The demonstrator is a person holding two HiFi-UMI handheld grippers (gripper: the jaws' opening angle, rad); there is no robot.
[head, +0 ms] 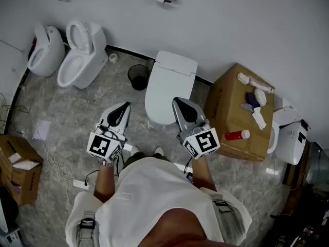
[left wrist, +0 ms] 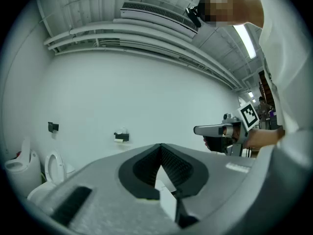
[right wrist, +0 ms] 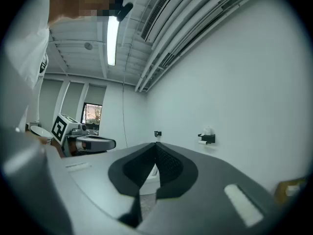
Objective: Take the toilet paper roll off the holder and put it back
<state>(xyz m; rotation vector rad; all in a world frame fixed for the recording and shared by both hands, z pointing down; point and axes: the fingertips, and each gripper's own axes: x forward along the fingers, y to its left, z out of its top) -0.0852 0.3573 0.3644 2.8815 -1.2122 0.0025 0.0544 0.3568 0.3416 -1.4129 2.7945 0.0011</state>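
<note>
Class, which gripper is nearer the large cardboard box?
Right. The right gripper is left of the box; the left gripper is farther left, past the toilet.

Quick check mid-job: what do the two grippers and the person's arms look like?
Both the left gripper and right gripper are pale grey, tapered shells with black ribbed pads inside the jaws. Each carries a white cube with black square markers at the hand end. The person wears a white short-sleeved shirt.
</note>
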